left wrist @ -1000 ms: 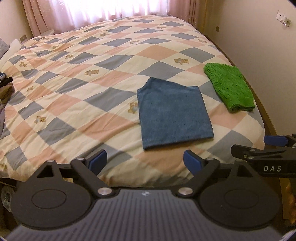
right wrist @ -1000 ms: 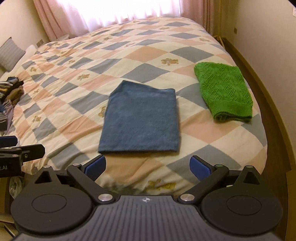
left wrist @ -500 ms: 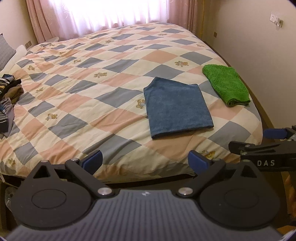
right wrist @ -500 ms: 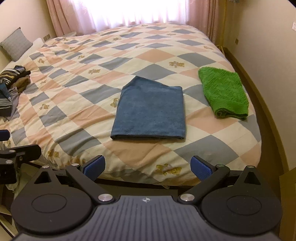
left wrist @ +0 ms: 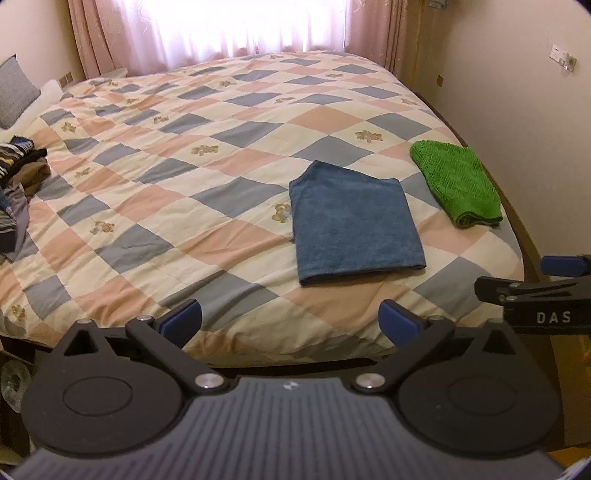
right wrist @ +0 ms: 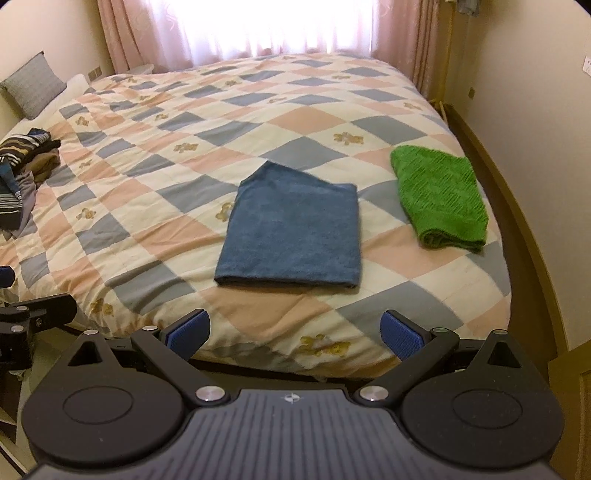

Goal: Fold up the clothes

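Blue towel [left wrist: 354, 225] folded flat into a rectangle, lying on the near right part of the bed, one far corner slanted. Same towel in the right wrist view [right wrist: 295, 229], near edge a neat fold line. Nothing touches it.

Green towel [left wrist: 456, 184] folded, thicker, rolled fold facing the near side, lying to the right of the blue one, apart from it, close to the bed's right edge.

Quilt [left wrist: 192, 192] under both: checked in pink, grey-blue and cream, small bear prints, lightly wrinkled.

Pile of unfolded clothes [right wrist: 22, 173] at the far left edge of the bed, striped and brown pieces, well apart from the towels. Grey pillow [right wrist: 33, 88] beyond it at the head end. Pink curtains [left wrist: 229, 29] across a bright window behind the bed.

Left gripper [left wrist: 291, 321] off the near edge of the bed, jaws opening, already spread wide, nothing between them. Right gripper [right wrist: 295, 332] likewise spread wide and empty, short of the blue towel.
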The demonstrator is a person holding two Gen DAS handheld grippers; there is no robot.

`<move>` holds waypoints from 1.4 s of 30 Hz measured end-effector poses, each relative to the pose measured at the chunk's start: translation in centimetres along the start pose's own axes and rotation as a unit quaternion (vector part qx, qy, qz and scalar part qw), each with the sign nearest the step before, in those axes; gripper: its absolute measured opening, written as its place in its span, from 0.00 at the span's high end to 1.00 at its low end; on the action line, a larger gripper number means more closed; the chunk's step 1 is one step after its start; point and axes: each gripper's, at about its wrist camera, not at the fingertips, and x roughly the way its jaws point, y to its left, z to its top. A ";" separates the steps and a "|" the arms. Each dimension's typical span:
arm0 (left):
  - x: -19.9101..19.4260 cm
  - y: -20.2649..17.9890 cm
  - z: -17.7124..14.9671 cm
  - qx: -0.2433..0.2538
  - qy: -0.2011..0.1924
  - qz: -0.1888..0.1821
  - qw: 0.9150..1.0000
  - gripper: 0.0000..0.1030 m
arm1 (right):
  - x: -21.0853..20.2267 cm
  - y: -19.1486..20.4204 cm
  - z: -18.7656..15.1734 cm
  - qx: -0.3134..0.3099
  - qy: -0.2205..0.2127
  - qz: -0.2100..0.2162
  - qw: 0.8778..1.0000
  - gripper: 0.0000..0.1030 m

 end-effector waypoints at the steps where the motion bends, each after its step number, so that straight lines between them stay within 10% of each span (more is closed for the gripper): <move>1: 0.4 -0.4 0.2 -0.001 0.003 -0.003 1.000 0.02 | 0.1 -0.4 0.2 0.001 0.001 0.000 1.000 0.02; 26: 11.0 -4.8 2.7 -0.080 0.092 0.002 0.993 0.01 | 8.9 -12.2 2.8 0.020 0.075 0.079 0.994 0.02; 42: 28.4 1.6 11.2 -0.065 0.152 -0.088 0.982 0.01 | 20.5 -18.3 4.6 0.291 0.094 0.175 0.936 0.07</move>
